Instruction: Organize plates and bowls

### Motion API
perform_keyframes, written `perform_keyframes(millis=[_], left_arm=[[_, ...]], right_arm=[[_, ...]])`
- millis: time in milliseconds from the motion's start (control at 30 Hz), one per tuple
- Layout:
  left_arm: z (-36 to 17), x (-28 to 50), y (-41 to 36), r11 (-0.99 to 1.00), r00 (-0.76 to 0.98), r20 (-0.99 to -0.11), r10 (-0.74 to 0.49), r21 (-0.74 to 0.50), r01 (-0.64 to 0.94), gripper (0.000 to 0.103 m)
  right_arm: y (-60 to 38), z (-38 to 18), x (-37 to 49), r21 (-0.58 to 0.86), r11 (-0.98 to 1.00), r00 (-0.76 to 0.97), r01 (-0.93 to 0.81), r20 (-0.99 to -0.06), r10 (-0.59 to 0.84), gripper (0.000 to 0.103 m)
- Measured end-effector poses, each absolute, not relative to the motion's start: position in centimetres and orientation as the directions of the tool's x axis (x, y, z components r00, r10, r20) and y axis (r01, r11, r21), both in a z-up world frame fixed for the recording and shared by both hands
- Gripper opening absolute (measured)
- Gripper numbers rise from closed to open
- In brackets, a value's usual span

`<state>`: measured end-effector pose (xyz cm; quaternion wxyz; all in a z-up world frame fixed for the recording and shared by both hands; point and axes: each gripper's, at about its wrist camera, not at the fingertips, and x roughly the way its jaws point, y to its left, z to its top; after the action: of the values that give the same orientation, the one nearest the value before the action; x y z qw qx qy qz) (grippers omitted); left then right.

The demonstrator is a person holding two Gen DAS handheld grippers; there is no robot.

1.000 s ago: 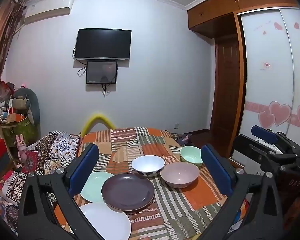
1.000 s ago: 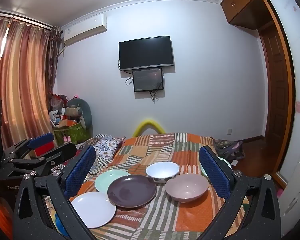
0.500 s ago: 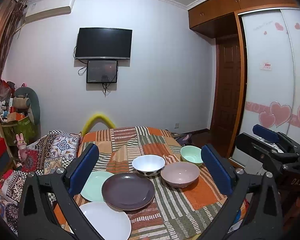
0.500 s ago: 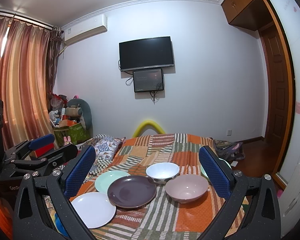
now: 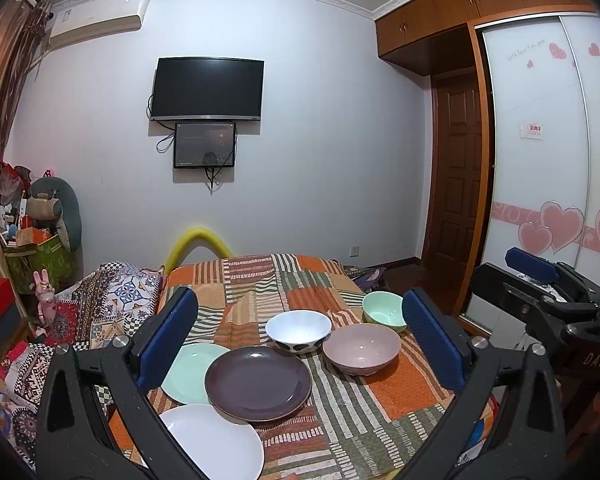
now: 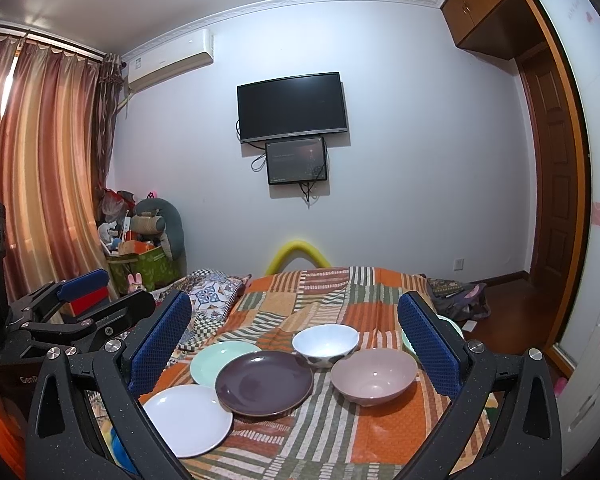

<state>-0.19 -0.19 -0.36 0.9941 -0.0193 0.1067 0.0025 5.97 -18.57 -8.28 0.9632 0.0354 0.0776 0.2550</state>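
Note:
On the striped patchwork cloth (image 5: 340,412) lie a dark purple plate (image 5: 258,382), a mint plate (image 5: 188,368) and a white plate (image 5: 216,442), overlapping. Behind stand a white bowl (image 5: 299,330), a pink bowl (image 5: 362,348) and a mint bowl (image 5: 383,311). My left gripper (image 5: 300,340) is open and empty, held above the near edge. My right gripper (image 6: 296,348) is open and empty too, over the same dishes: purple plate (image 6: 265,383), white plate (image 6: 188,420), mint plate (image 6: 220,360), white bowl (image 6: 326,344), pink bowl (image 6: 374,376).
The right gripper shows at the right of the left wrist view (image 5: 548,300); the left gripper shows at the left of the right wrist view (image 6: 72,312). A patterned cushion (image 5: 108,300) lies left of the cloth. A yellow foam arch (image 5: 199,242) stands behind. A wardrobe (image 5: 540,160) is at right.
Both views have shifted only slightly; the dishes have not moved and both grippers stay open.

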Motion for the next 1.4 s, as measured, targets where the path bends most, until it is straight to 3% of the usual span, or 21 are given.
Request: perform_keyframes(millis=[1400], left_arm=[[-1.03,0.12,0.37,0.998,0.974,-0.225,0.011,-0.052,-0.023,0.103]], right_arm=[[-17.94,-8.82,6.15,0.101,0.864,0.852,-0.493,-0.146,0.503,0.103]])
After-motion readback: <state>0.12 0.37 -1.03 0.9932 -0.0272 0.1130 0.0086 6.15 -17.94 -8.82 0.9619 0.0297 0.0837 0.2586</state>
